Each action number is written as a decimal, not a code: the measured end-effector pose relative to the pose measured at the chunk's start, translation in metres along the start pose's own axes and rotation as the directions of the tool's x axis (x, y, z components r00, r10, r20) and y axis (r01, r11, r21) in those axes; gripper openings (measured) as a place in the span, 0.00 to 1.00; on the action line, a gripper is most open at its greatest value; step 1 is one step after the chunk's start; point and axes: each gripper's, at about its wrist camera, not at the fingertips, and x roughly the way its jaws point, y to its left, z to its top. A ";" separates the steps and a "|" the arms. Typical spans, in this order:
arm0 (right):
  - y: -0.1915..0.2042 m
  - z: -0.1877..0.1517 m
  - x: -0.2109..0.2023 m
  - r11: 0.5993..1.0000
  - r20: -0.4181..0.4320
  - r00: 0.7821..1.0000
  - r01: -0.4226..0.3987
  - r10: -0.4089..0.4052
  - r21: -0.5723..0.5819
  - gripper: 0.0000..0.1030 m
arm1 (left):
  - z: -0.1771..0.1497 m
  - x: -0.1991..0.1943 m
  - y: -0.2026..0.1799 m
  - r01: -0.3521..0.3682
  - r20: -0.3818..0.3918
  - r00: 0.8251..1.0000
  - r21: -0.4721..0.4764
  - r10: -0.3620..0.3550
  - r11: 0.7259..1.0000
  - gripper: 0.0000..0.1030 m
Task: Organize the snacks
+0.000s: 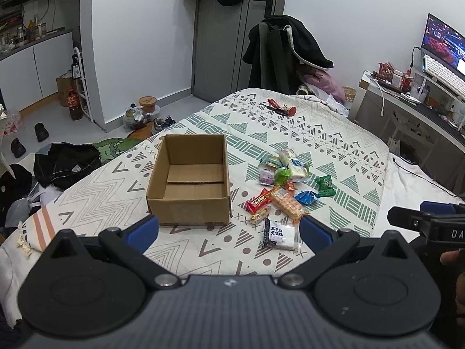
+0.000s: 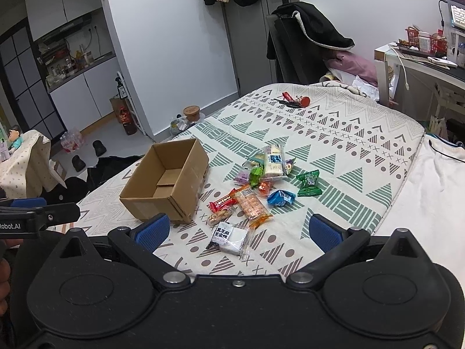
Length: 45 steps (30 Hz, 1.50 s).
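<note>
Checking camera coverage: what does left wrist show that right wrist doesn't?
Left wrist only: the monitor's full screen, the sneakers on the floor, and the right gripper at its edge.
Right wrist only: a draped chair with a doll, and the left gripper at its edge.
Both: the empty box and the snack pile on the bed; each view's own fingers open.

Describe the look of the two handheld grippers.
Both match: the left gripper and right gripper have ribbed blue pads on black linkage arms with silver pivot bolts, round black side housings and a ridged grey-black body. White lettering marks their sides. No cables show.
</note>
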 end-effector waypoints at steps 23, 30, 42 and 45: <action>-0.021 0.010 0.036 1.000 -0.042 0.999 -0.024 0.024 0.013 1.00 | -0.001 0.048 -0.022 0.038 -0.027 0.999 0.008 -0.038 0.999 1.00; -0.034 0.017 0.055 0.999 -0.050 0.998 -0.036 0.038 0.040 1.00 | 0.002 0.072 -0.027 0.041 -0.016 0.999 -0.013 -0.042 0.999 0.99; -0.056 0.026 0.107 0.988 -0.134 0.985 -0.094 0.110 0.119 1.00 | -0.001 0.131 -0.043 0.065 -0.106 0.992 -0.032 -0.068 0.997 0.98; -0.059 0.026 0.120 0.984 -0.158 0.977 -0.122 0.142 0.133 1.00 | -0.006 0.149 -0.047 0.071 -0.138 0.988 -0.030 -0.074 0.997 0.98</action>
